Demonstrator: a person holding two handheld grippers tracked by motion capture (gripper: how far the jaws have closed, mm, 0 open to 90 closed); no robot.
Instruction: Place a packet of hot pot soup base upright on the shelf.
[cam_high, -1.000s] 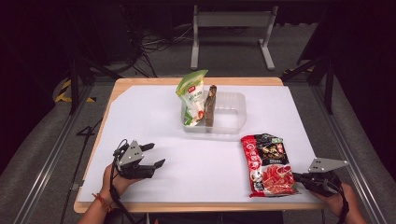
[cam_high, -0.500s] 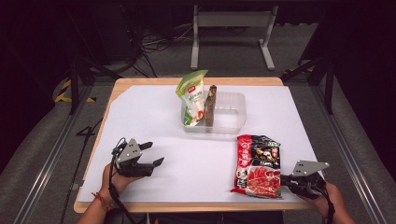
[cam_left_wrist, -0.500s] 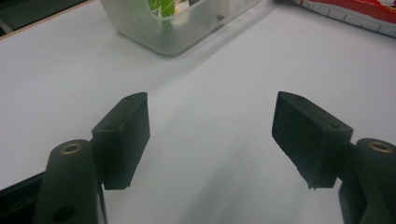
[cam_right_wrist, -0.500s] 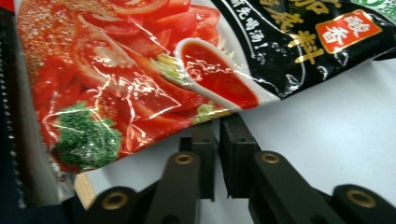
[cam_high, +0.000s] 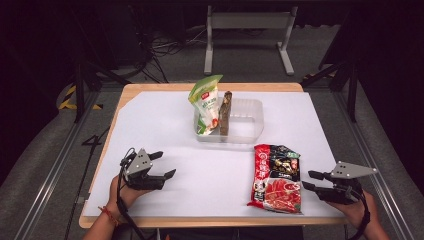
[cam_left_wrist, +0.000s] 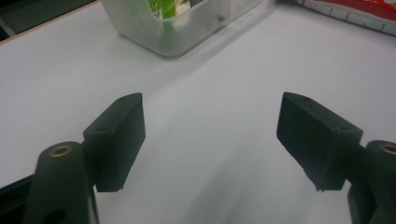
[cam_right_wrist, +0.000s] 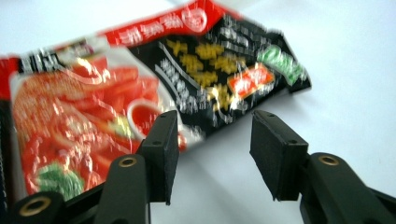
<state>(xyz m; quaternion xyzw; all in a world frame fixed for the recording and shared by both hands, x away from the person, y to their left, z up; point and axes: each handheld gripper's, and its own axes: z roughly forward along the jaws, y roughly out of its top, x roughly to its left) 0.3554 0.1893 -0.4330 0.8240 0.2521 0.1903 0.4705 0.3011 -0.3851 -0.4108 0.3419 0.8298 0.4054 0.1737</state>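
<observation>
Right now the right gripper (cam_high: 312, 180) sits at the near right edge of the counter (cam_high: 150, 115), w/ its jaws partly apart and nothing between them; they've just been opening. Just beside its tips, to the left in the high view, lies the flat red-and-black printed plastic food packet (cam_high: 276, 178), face up on the white sheet covering the counter, not touching the pads. In the right gripper view the packet (cam_right_wrist: 140, 88) lies beyond the jaws, slightly blurred, its lower edge close behind the left pad; black half w/ yellow lettering sits nearer the gap, red half w/ a food photo off to the left.

Left gripper (cam_high: 167, 165) rests over the near left part of the counter, well apart from the packet, jaws standing wide and empty; they've just been opening a bit further. In the left gripper view bare white sheet shows between its pads.

Farther back, mid-counter, stands a clear rectangular plastic tub (cam_high: 250, 125). Inside it, at its left end, a green-and-white snack pouch (cam_high: 206, 102) stands upright, w/ a slim dark brown wrapped bar (cam_high: 225, 112) upright right beside it. Rest of the tub looks empty. The tub's corner (cam_left_wrist: 173, 32) also shows at the top of the left gripper view, w/ a bit of green showing through its wall.
</observation>
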